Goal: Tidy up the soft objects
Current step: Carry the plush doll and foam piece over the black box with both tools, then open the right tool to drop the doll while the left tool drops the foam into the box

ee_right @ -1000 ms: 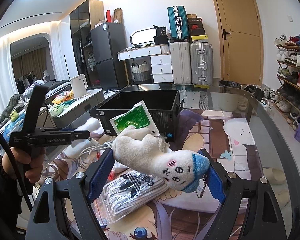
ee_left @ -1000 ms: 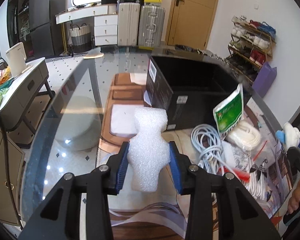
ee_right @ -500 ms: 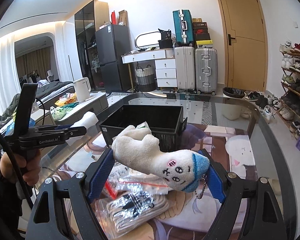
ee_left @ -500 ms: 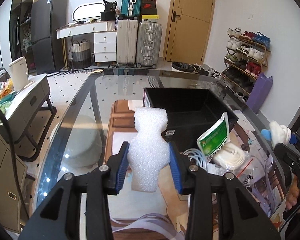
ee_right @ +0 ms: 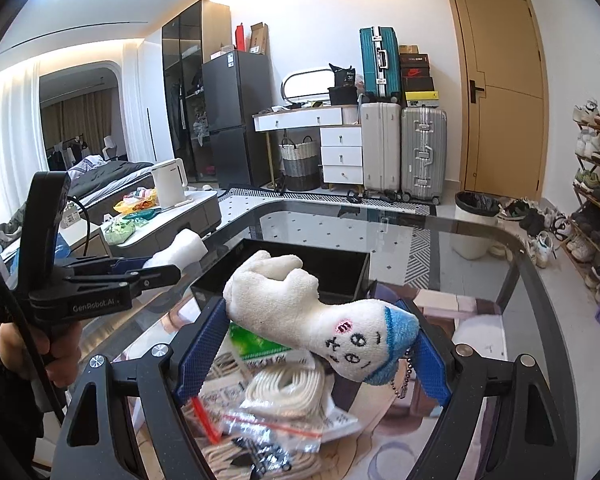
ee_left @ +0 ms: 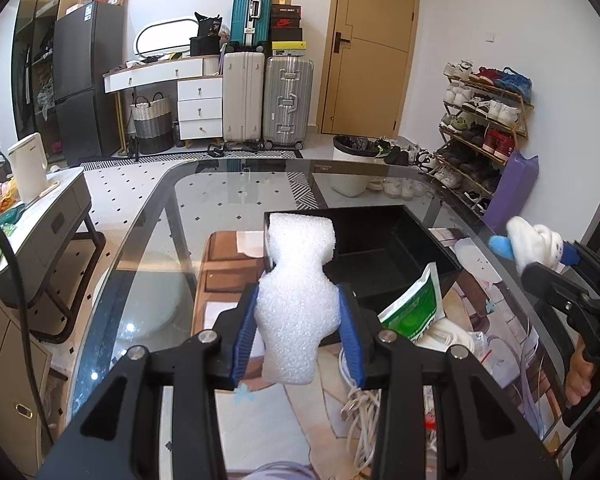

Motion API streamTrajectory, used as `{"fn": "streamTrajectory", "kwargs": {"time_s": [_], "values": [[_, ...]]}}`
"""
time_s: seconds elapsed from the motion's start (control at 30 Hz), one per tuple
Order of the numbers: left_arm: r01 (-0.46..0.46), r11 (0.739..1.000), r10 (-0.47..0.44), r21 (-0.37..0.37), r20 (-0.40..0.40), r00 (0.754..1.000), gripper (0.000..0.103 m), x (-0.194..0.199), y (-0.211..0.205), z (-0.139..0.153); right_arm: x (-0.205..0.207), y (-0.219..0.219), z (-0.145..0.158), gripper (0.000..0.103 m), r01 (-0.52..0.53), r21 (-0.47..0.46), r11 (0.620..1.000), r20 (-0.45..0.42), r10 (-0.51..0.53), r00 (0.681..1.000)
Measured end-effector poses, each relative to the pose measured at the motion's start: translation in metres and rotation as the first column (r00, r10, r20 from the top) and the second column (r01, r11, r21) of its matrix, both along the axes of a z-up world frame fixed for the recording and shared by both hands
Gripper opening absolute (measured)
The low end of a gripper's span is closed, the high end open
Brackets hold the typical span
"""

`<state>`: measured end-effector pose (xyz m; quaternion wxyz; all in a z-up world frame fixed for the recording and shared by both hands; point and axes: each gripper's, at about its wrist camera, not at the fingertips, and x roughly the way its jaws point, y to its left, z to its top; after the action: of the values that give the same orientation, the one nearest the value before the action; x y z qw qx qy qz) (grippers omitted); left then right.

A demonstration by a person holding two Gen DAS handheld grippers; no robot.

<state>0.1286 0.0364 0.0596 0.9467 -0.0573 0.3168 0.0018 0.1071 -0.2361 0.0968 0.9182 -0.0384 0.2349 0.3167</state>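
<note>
While both tools hang above the glass worktop (ee_left: 148, 248), each carries a soft object.
Over the black bin (ee_left: 380, 248), the left hand-held gripper (ee_left: 298, 336) clamps white foam (ee_left: 300, 300); the right hand-held gripper (ee_right: 312, 344) clamps a plush toy (ee_right: 320, 312).

Left gripper (ee_left: 298, 330): matte black forked frame, blue cross-hatched pads (ee_left: 244, 334) lining the inner faces of both fingers, round silver screws at the joints. Seen side-on from the right wrist view (ee_right: 100, 280) — upright black handle, white lettering "GenRobot.AI" on the body, black cable looping behind, bare-skinned hand (ee_right: 62, 354) with dark sleeve at the wrist.

Right gripper (ee_right: 310, 350): same black frame, blue textured pads (ee_right: 200, 350), silver screws — faintly speckled surface. Bare fingers of right hand (ee_left: 580, 376) on its handle.
</note>
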Motion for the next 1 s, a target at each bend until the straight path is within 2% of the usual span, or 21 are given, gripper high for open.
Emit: {"fn": "streamTrajectory", "kwargs": {"time_s": [0.53, 1.0], "values": [[0.026, 1.0, -0.026, -0.002, -0.003, 1.0, 0.037, 0.034, -0.01, -0.007, 0.052, 0.024, 0.004, 0.085, -0.042, -0.052, 0.998, -0.007, 0.042, 0.999], [0.072, 0.997, -0.072, 0.001, -0.005, 0.997, 0.037, 0.054, -0.019, -0.014, 0.088, 0.056, -0.017, 0.085, -0.103, -0.116, 0.988, -0.041, 0.098, 0.994]]}}
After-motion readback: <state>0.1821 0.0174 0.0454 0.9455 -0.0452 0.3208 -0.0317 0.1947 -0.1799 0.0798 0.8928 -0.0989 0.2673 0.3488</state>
